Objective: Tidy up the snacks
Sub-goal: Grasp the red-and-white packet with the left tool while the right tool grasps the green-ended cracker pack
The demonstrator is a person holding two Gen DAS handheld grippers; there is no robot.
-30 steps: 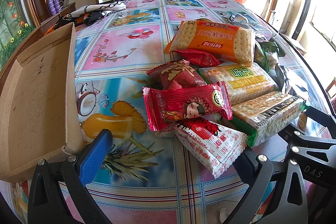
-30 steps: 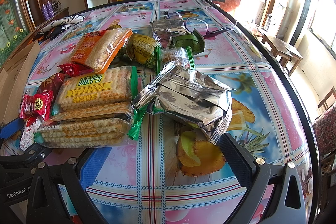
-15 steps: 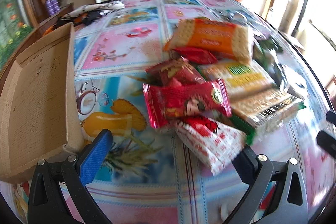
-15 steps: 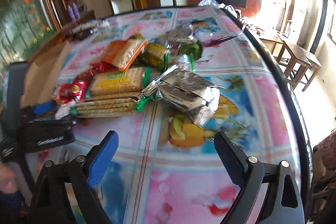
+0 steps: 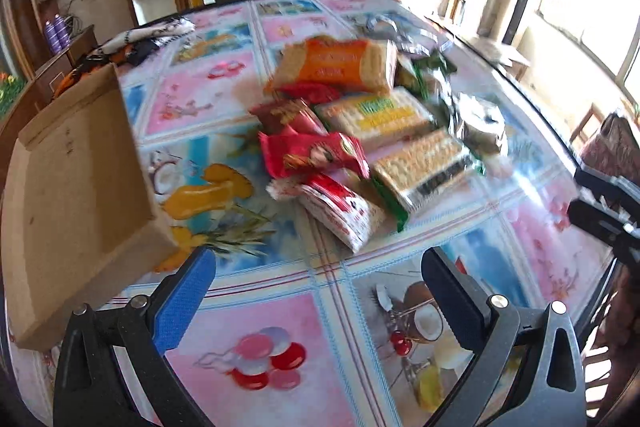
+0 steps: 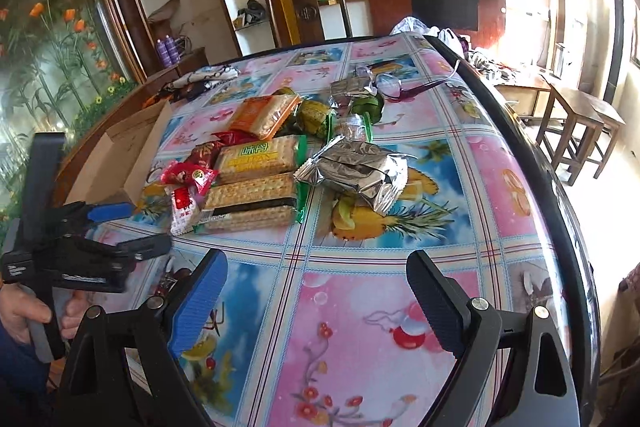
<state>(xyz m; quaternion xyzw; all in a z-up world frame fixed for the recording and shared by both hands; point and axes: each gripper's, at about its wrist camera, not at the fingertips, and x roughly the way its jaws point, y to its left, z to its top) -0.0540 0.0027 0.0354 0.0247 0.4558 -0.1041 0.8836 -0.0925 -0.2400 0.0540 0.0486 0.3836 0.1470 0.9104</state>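
Observation:
A pile of snack packs lies mid-table: an orange cracker pack (image 5: 340, 69), a yellow-green cracker pack (image 5: 378, 115), a clear cracker pack (image 5: 424, 167), red candy packs (image 5: 316, 155), a red-and-white pack (image 5: 340, 211) and a silver foil bag (image 6: 356, 173). A cardboard box (image 5: 76, 183) lies at the left. My left gripper (image 5: 316, 293) is open and empty, held back from the pile. My right gripper (image 6: 316, 301) is open and empty, well short of the snacks. The left gripper also shows in the right wrist view (image 6: 132, 227).
The round table (image 6: 500, 163) has a fruit-pattern cloth and a dark rim. Glasses (image 6: 404, 85) and green wrapped snacks (image 6: 316, 115) lie behind the pile. A cloth bundle (image 6: 208, 77) sits at the far left. A wooden stool (image 6: 576, 131) stands right of the table.
Both grippers have pulled back and up from the snack pile, so more bare tablecloth shows in front of them. The jaws stay open. The snacks have not moved.

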